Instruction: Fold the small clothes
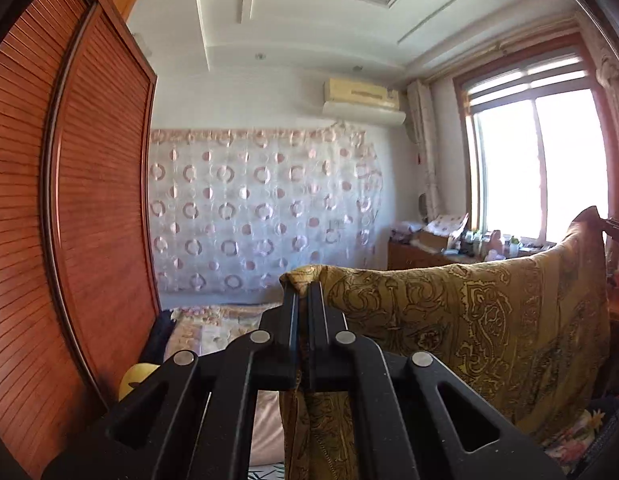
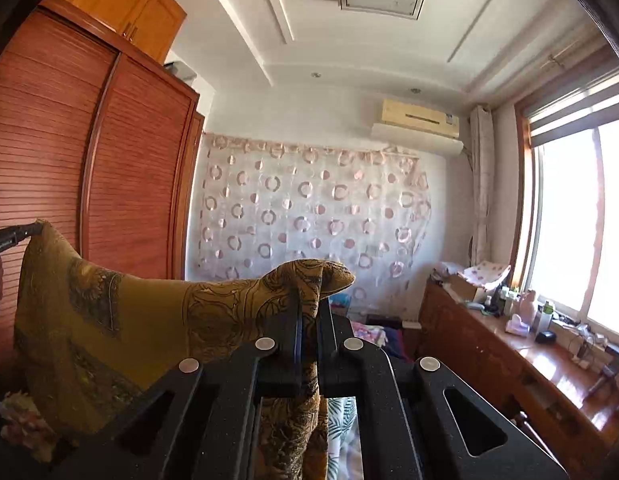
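Observation:
A mustard-yellow cloth with a dark paisley print hangs stretched in the air between my two grippers. My left gripper is shut on one top corner of it; the cloth runs off to the right, up to my right gripper at the frame edge. In the right wrist view my right gripper is shut on the other top corner of the cloth, which stretches left to my left gripper. The cloth's lower part hangs below both grippers, out of sight.
A red-brown louvred wardrobe stands close on the left. A bed with floral bedding lies below. A wooden counter with bottles and clutter runs under the window on the right. A circle-patterned curtain covers the far wall.

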The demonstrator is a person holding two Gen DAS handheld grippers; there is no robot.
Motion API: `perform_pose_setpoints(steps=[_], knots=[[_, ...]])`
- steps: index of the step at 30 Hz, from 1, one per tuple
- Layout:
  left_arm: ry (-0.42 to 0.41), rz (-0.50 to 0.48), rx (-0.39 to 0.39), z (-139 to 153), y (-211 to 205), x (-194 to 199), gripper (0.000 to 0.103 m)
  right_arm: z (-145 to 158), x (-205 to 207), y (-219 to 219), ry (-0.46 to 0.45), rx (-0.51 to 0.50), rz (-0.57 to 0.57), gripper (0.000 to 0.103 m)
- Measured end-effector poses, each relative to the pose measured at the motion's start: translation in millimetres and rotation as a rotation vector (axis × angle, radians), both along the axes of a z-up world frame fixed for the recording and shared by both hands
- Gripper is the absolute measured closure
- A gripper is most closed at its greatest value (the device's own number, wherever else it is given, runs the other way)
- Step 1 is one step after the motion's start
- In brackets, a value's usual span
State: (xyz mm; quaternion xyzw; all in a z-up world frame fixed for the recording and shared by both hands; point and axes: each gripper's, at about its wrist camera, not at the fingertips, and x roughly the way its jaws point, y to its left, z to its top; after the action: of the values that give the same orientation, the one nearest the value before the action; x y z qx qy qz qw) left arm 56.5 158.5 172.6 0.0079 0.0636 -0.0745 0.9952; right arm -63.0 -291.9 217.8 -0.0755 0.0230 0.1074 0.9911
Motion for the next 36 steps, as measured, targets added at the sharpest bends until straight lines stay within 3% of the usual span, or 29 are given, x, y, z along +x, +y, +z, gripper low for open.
perform_pose_setpoints(steps=[6, 9, 10, 12, 13, 15, 17, 21, 26, 31, 36], knots=[[0.159, 0.059, 0.072, -65.6, -4.7, 119.5, 0.098, -41.1, 138.8, 24.0, 0.144, -0.042, -0.038, 0.098], [0.308, 0.074, 0.119, -105.4, -6.5, 174.1, 0.085, -79.8, 218.2, 36.8, 0.273, -0.081, -0.083, 0.097], [0.333, 0.097, 0.124, -115.3, -6.8, 181.4, 0.078, -94.4, 242.3, 39.8, 0.337, -0.091, -0.115, 0.092], [0.363, 0.084, 0.080, -134.3, -2.6, 184.9, 0.057, -131.3, 284.1, 39.4, 0.495, -0.053, -0.151, 0.073], [0.385, 0.064, 0.056, -144.5, -1.4, 184.2, 0.054, -146.7, 293.9, 38.2, 0.534, -0.027, -0.148, 0.073], [0.422, 0.048, 0.067, -159.1, -6.8, 177.5, 0.047, -169.5, 300.2, 39.3, 0.550, -0.032, -0.167, 0.070], [0.446, 0.043, 0.096, -172.5, -13.2, 165.1, 0.033, -182.8, 299.6, 41.3, 0.580, -0.029, -0.135, 0.062], [0.485, 0.005, 0.083, -187.7, -20.4, 144.6, 0.033, -187.5, 286.5, 48.4, 0.601, -0.055, -0.108, 0.054], [0.570, -0.053, 0.046, -211.4, -35.8, 132.3, 0.033, -189.1, 248.5, 2.7, 0.636, -0.026, -0.078, 0.053], [0.651, -0.087, 0.089, -248.0, -55.4, 124.4, 0.033, -197.3, 209.8, -14.7, 0.683, -0.006, -0.063, 0.053], [0.722, -0.104, 0.096, -272.6, -65.7, 124.2, 0.033, -205.8, 202.4, -26.6, 0.717, 0.007, -0.097, 0.053]])
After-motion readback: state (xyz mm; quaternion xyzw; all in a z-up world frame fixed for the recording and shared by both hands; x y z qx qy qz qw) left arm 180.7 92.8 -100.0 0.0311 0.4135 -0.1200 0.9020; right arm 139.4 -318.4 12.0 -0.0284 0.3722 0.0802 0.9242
